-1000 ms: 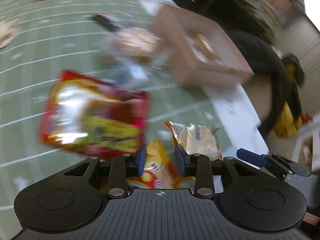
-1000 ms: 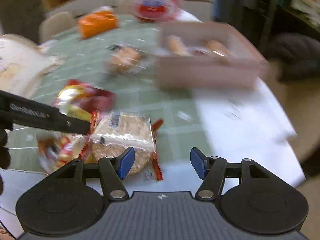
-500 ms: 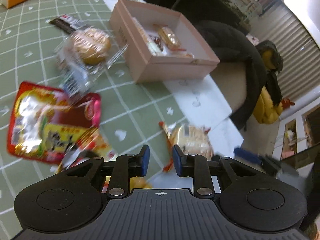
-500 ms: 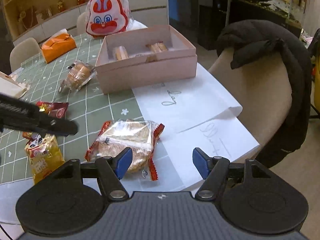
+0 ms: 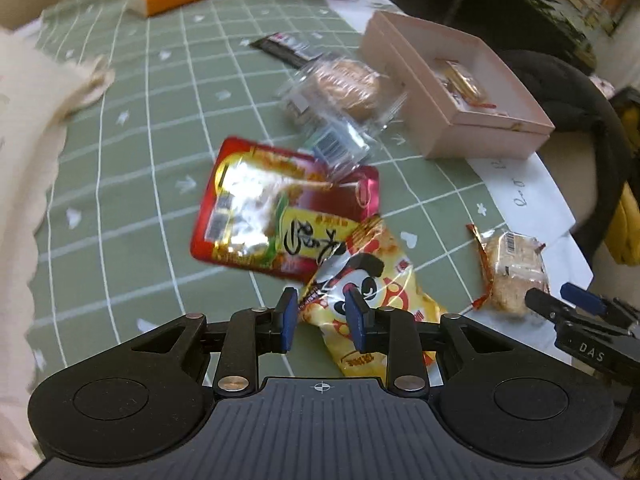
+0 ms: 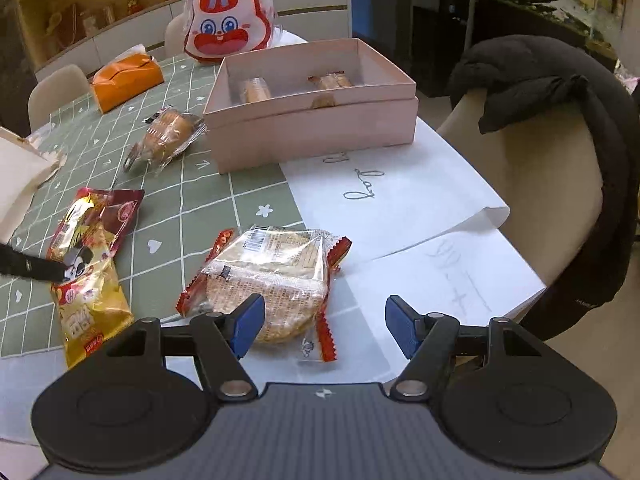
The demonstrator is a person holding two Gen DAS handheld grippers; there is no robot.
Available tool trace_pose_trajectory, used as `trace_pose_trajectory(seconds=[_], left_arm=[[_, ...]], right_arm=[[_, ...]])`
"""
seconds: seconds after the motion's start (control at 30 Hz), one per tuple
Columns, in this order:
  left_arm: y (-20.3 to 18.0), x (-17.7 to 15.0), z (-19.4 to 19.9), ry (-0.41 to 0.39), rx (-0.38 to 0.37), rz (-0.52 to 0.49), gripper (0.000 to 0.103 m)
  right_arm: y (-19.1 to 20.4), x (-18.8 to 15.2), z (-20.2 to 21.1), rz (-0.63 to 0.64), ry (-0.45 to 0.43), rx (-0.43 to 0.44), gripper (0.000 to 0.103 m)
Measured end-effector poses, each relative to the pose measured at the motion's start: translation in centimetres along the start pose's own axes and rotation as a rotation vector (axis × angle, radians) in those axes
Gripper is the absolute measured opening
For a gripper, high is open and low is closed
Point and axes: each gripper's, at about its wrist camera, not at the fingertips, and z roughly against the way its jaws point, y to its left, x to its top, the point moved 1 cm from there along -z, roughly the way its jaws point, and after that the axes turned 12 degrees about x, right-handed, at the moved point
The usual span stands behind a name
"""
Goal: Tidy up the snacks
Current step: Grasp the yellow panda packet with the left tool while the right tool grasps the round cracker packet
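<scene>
My left gripper hovers over the near end of a yellow panda snack packet. Its jaws are opening, with the packet's corner below and between them, and the pads do not press on it. A red foil packet lies just beyond. My right gripper stands open over a rice cracker packet, its left fingertip above the wrapper's near edge. The open pink box with a few snacks inside sits farther back. A round cake in clear wrap lies left of the box.
An orange tissue box and a rabbit-face bag stand at the table's far side. White paper sheets cover the right table edge. A chair with a black jacket stands right. Beige cloth lies at the left.
The left gripper has swung back over the yellow packet, its jaws narrower than a second ago. The right gripper has come closer to the cracker packet and opened a little wider.
</scene>
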Motion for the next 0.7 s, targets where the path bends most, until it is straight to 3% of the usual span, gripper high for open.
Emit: trace_pose_trajectory(seconds=[0.4, 0.6, 0.7], left_arm=[[-5.6, 1.6, -1.3, -0.032, -0.199, -0.056, 0.033], [-4.8, 1.5, -0.1, -0.029, -0.166, -0.074, 0.033], [-4.5, 0.8, 0.4, -0.010, -0.163, -0.126, 0.033]], right_arm=[[0.7, -0.1, 0.0, 0.027, 0.037, 0.017, 0.067], [2.0, 0.5, 0.3, 0.021, 0.050, 0.201, 0.067], [2.2, 1.6, 0.9, 0.073, 0.003, 0.191, 0.067]])
